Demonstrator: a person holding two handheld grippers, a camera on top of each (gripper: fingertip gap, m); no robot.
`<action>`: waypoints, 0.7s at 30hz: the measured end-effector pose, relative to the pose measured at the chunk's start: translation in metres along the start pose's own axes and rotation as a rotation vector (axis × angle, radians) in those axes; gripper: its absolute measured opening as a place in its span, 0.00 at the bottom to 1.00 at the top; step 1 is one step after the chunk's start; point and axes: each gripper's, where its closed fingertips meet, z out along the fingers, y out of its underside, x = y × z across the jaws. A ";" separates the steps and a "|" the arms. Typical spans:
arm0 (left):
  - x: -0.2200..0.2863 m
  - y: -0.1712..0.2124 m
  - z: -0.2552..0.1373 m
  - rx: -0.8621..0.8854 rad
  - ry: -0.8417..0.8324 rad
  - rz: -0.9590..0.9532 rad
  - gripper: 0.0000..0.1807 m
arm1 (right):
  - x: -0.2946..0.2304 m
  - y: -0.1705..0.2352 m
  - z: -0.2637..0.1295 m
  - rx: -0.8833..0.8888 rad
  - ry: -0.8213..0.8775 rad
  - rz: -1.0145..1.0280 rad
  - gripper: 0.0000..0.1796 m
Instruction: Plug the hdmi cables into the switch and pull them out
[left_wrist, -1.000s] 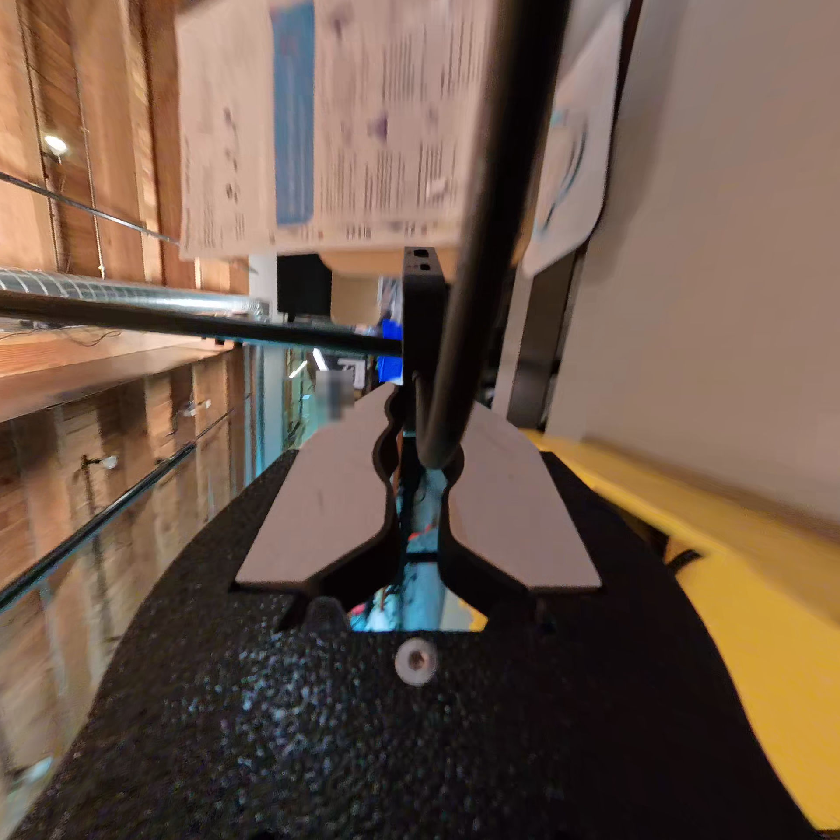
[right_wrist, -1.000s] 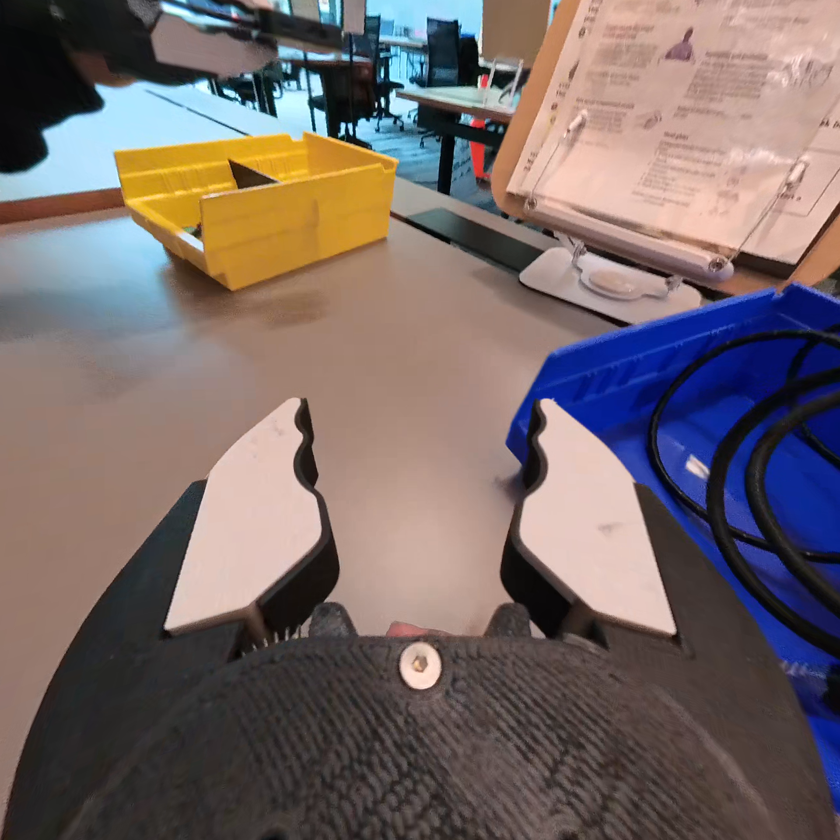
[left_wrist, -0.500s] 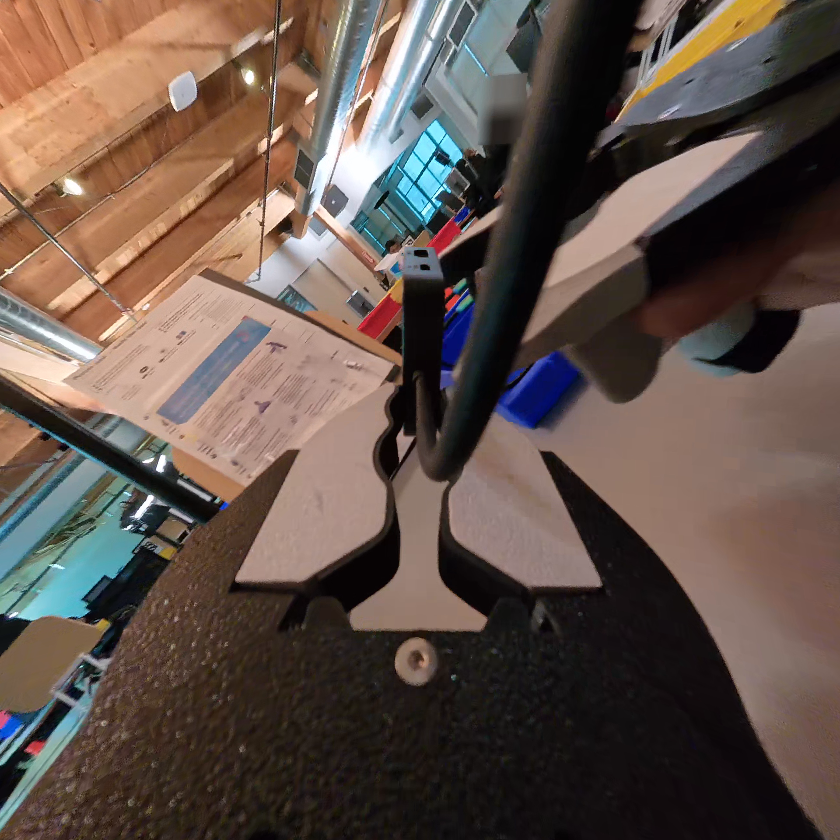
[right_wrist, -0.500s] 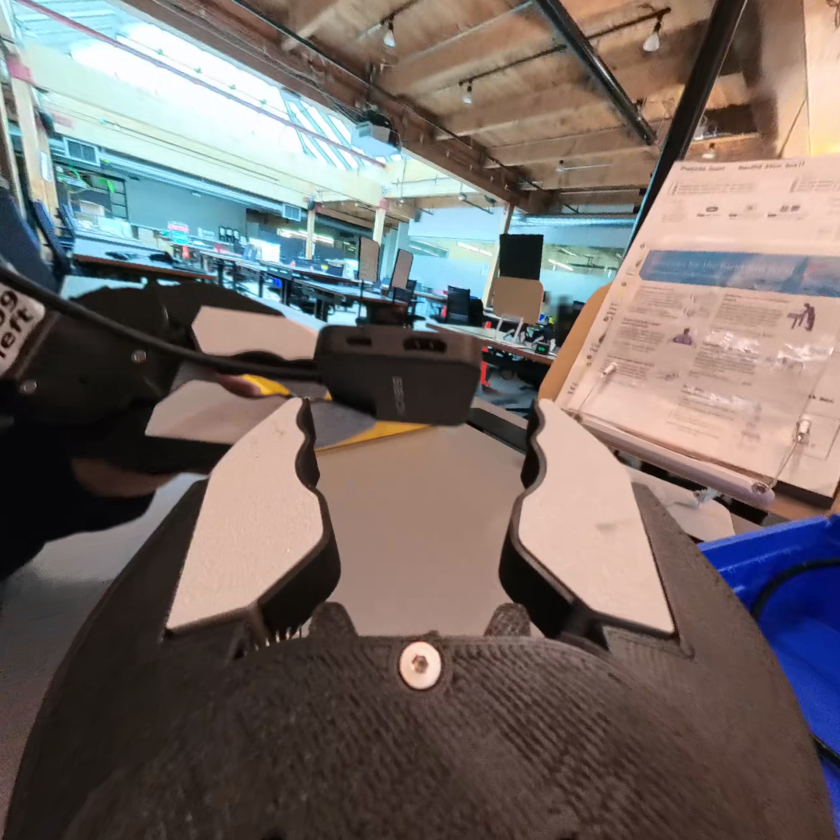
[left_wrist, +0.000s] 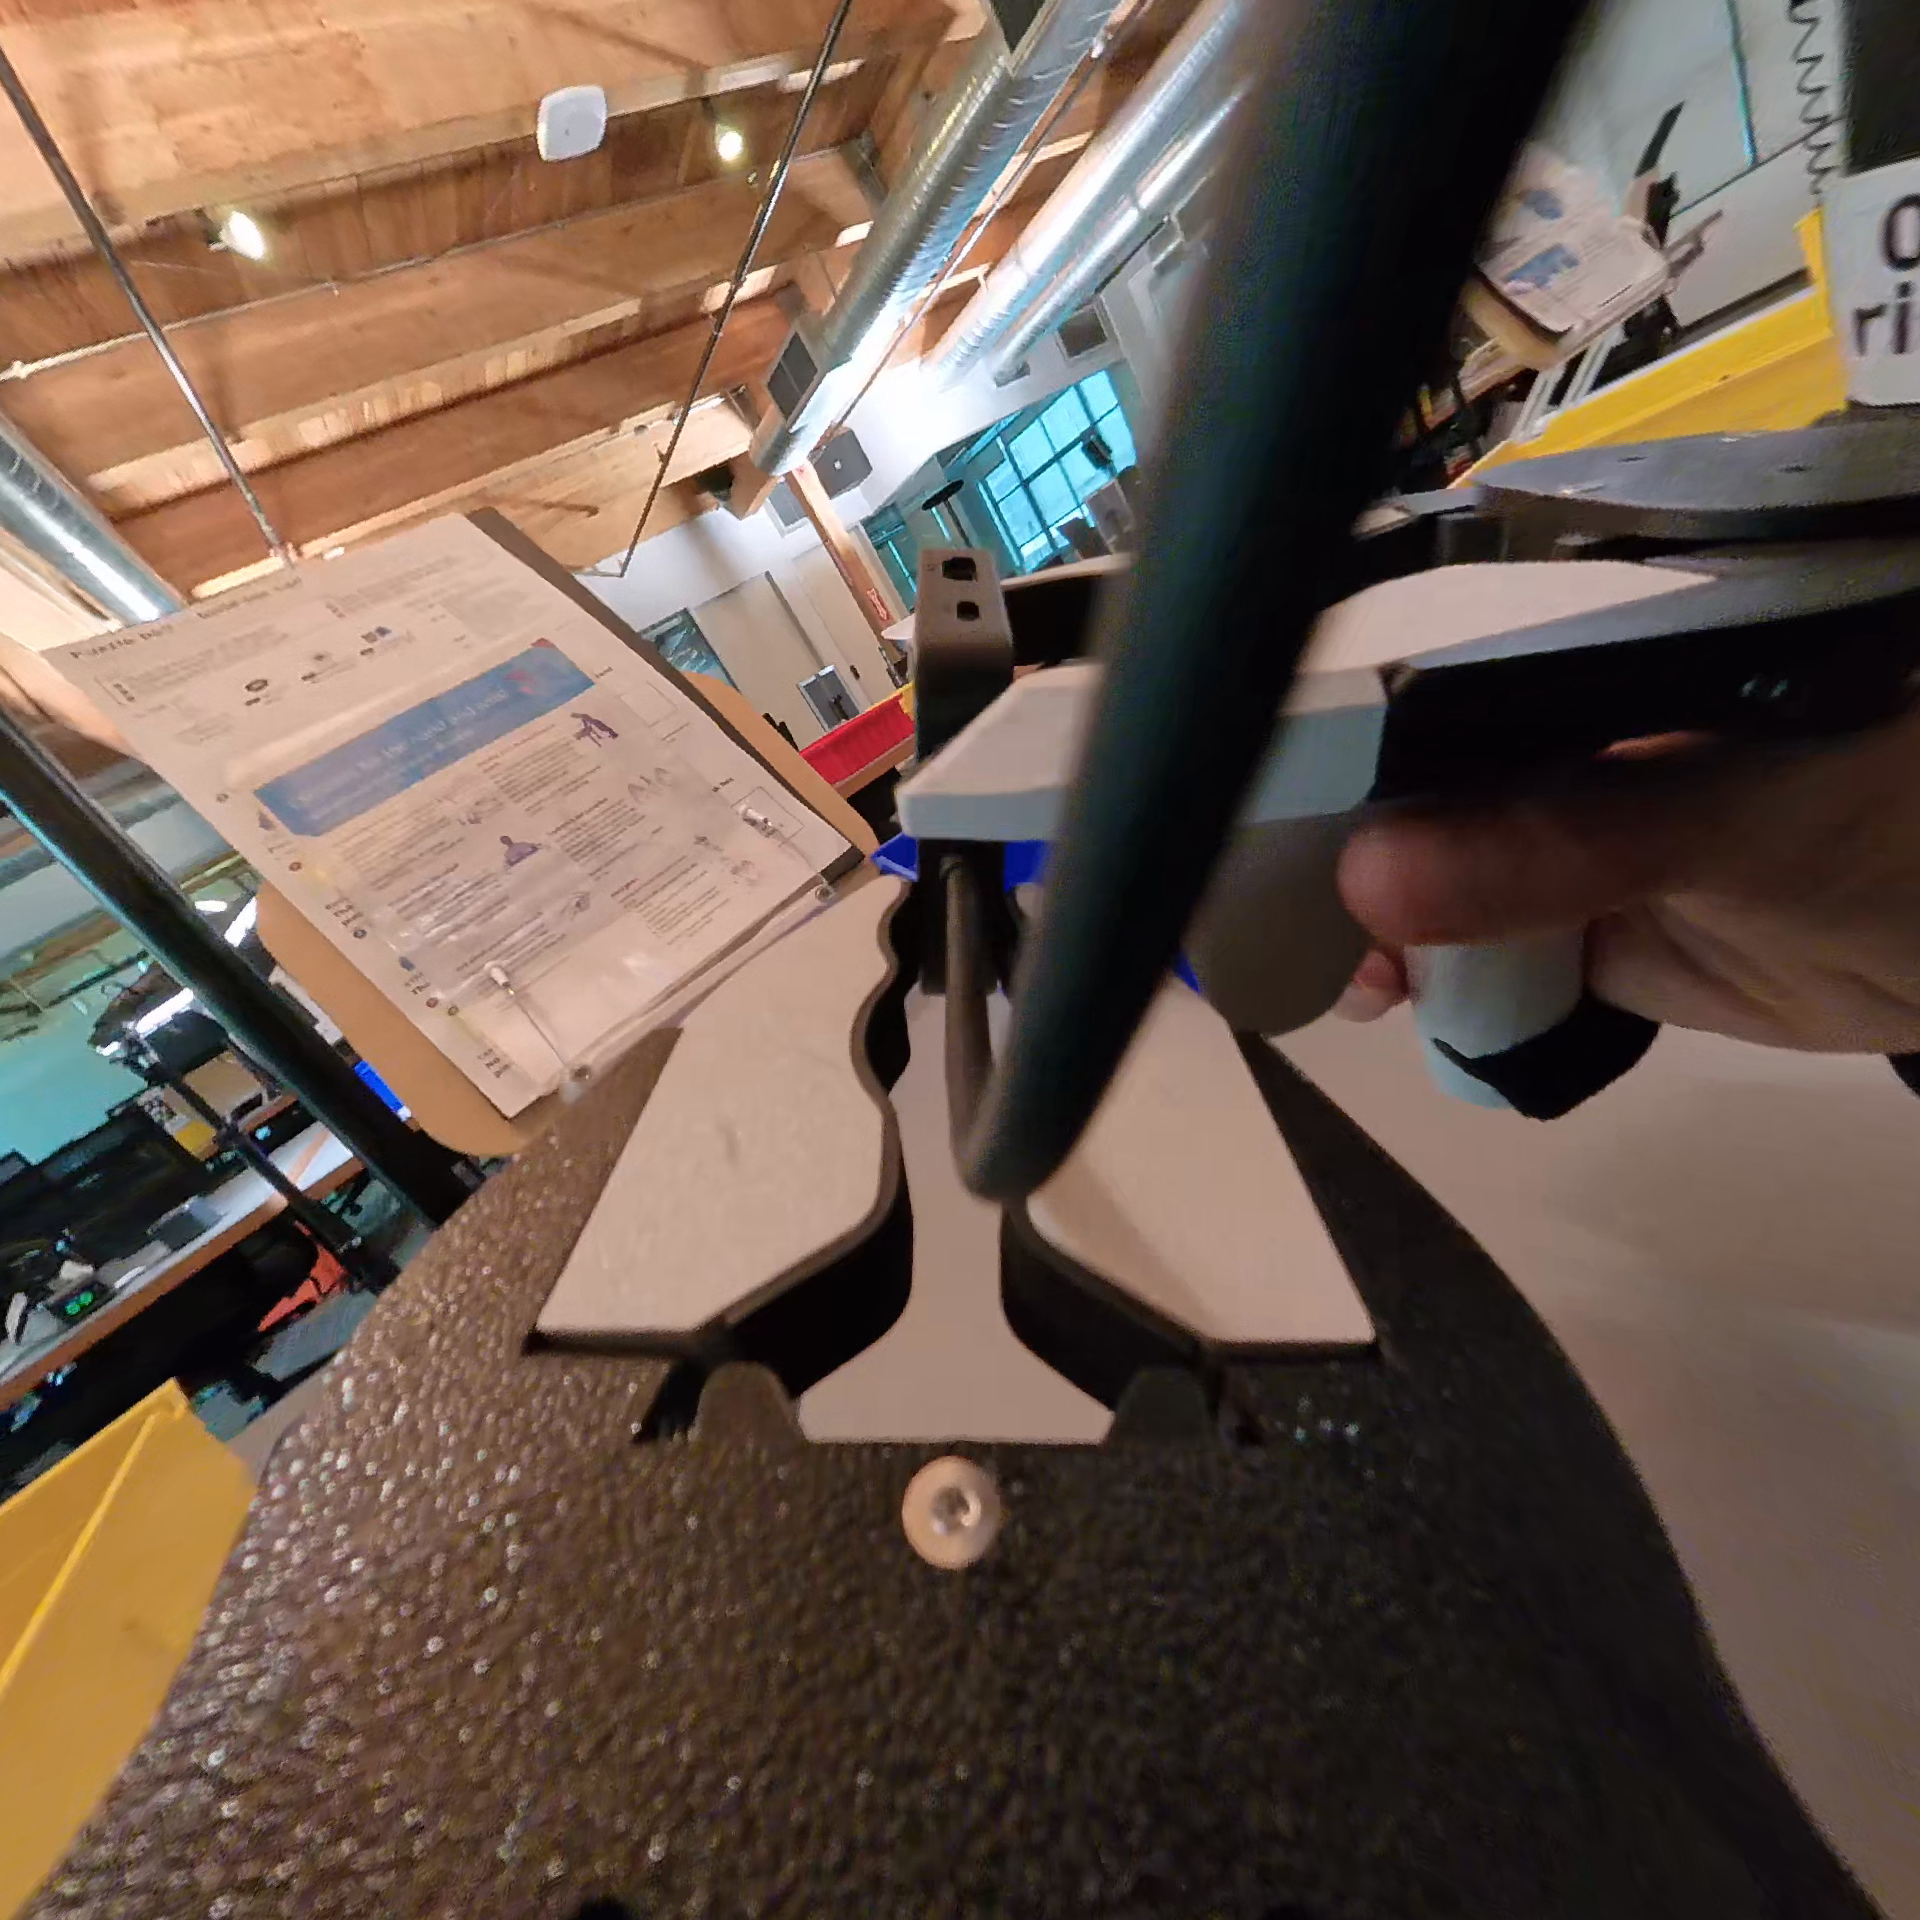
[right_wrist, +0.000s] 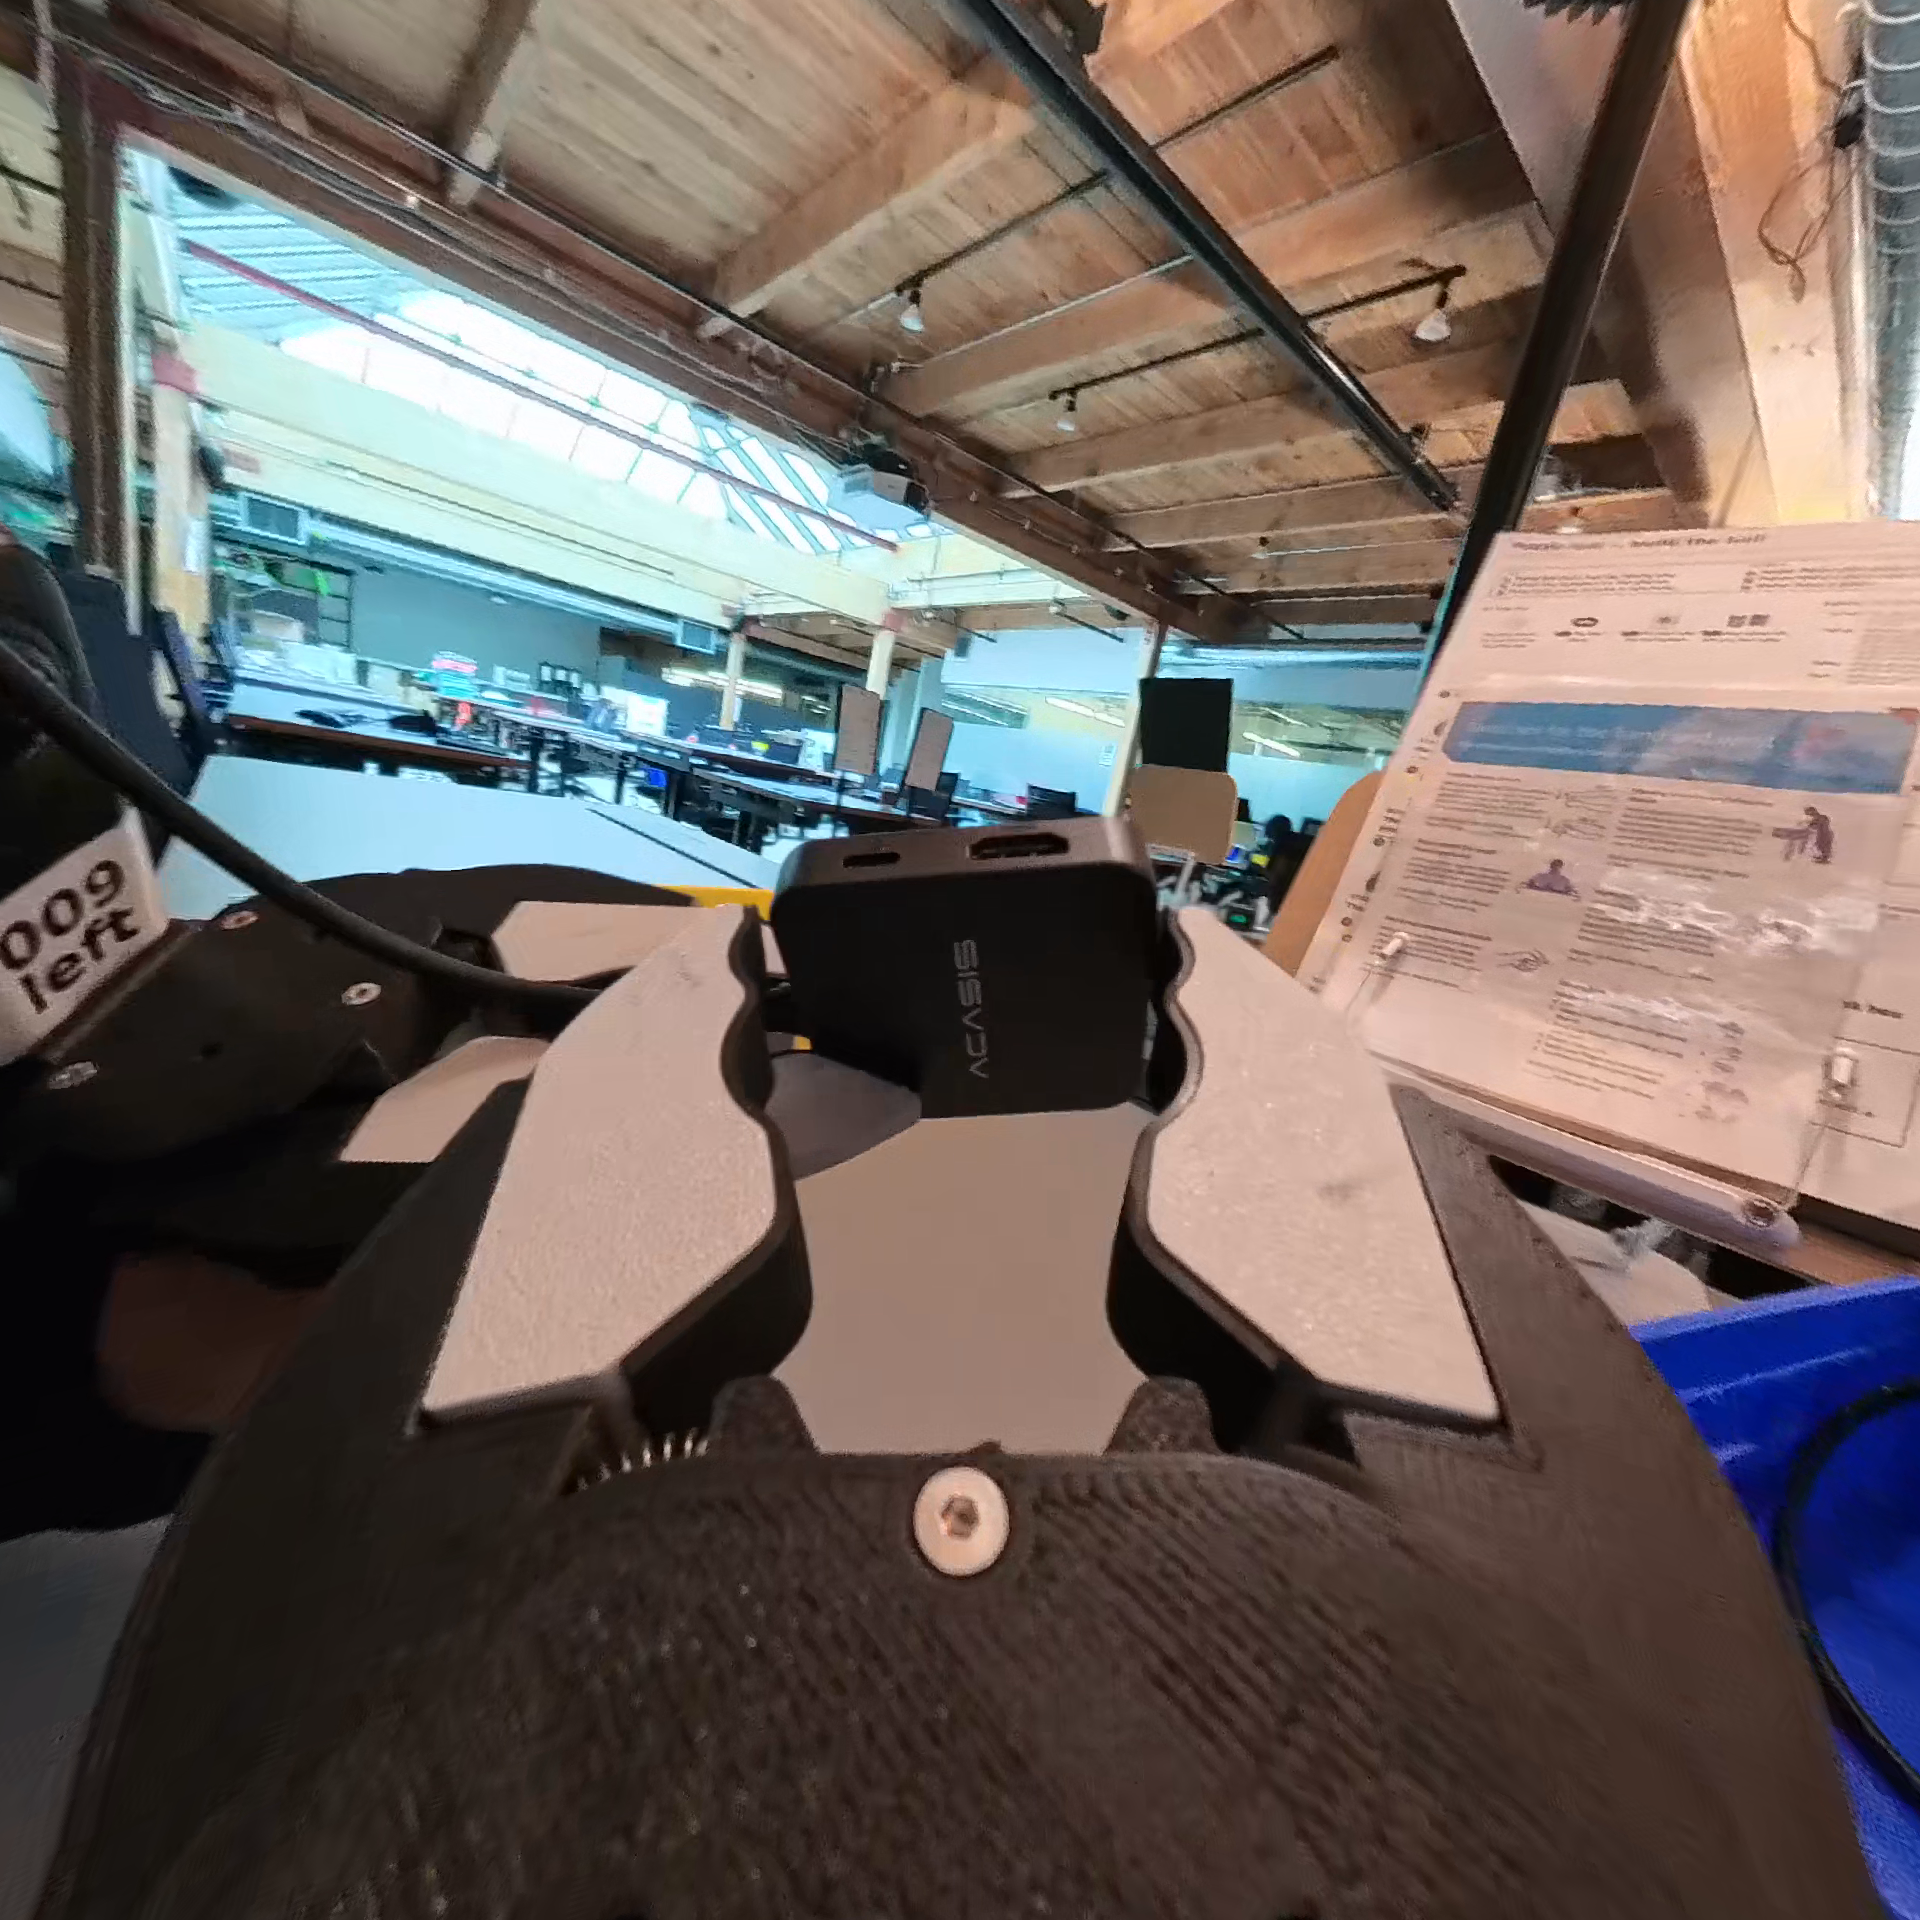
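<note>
since half a second ago the right gripper (right_wrist: 961, 997) has narrowed from wide open to a span just matching the black switch (right_wrist: 966, 971), which now sits between its fingertips instead of floating above them; both tips look to be touching the switch's sides, though a firm clamp cannot be told. the left wrist view has tilted a little, and the right gripper (left_wrist: 1143, 748) reaches in nearer from the right, with a person's hand (left_wrist: 1621, 925) on its handle.

the left gripper (left_wrist: 961, 956) is nearly closed, pinching the thin cable stub at the switch's (left_wrist: 961, 644) lower end, so the switch stands edge-on above its tips, held up off the grey counter (left_wrist: 1662, 1299). a thick black cable (left_wrist: 1195, 582) curves up from between the left fingers. the paper sheet on a stand (right_wrist: 1652, 883) rises to the right, beside a blue bin (right_wrist: 1787, 1403).
</note>
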 end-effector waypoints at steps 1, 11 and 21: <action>0.000 0.002 0.001 -0.008 -0.010 -0.012 0.08 | 0.005 0.001 -0.001 0.002 0.029 -0.009 0.39; 0.015 0.021 0.002 -0.054 0.050 -0.127 0.09 | 0.004 0.022 -0.002 -0.153 -0.017 -0.112 0.37; -0.085 0.046 -0.030 -0.200 0.122 -0.611 0.28 | 0.058 0.041 -0.029 -0.524 0.097 -0.686 0.37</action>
